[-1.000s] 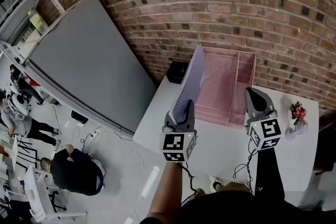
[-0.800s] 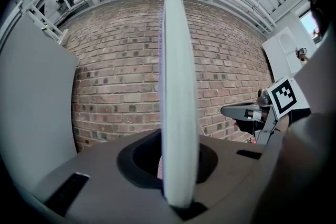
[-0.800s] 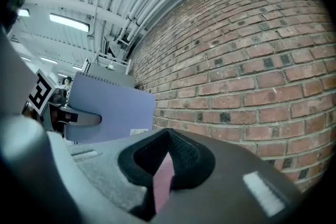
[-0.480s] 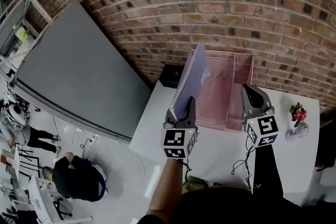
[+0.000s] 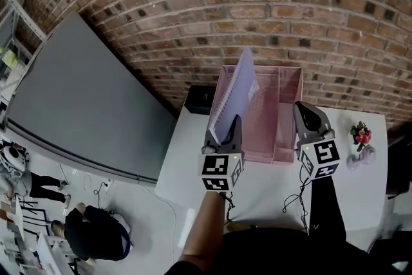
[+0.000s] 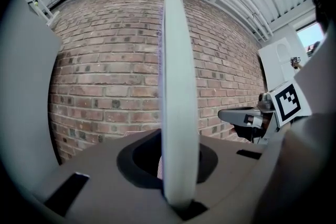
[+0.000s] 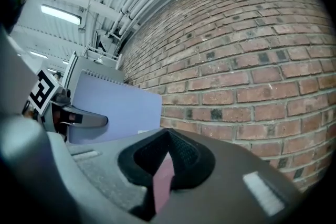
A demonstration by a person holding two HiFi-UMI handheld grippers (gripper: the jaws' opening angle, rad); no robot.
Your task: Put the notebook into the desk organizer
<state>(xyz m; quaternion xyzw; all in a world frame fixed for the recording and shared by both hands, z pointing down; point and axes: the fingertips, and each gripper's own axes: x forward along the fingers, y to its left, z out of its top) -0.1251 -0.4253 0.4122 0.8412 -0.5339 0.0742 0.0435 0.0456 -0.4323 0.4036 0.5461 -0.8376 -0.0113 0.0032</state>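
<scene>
A white table stands against a brick wall. At the table's far left corner sits a black box. Near its right edge is a small vase of red flowers. Left of the table a big grey panel leans along the wall. On the floor left of the table lie cables, and farther left a person in dark clothes crouches.
</scene>
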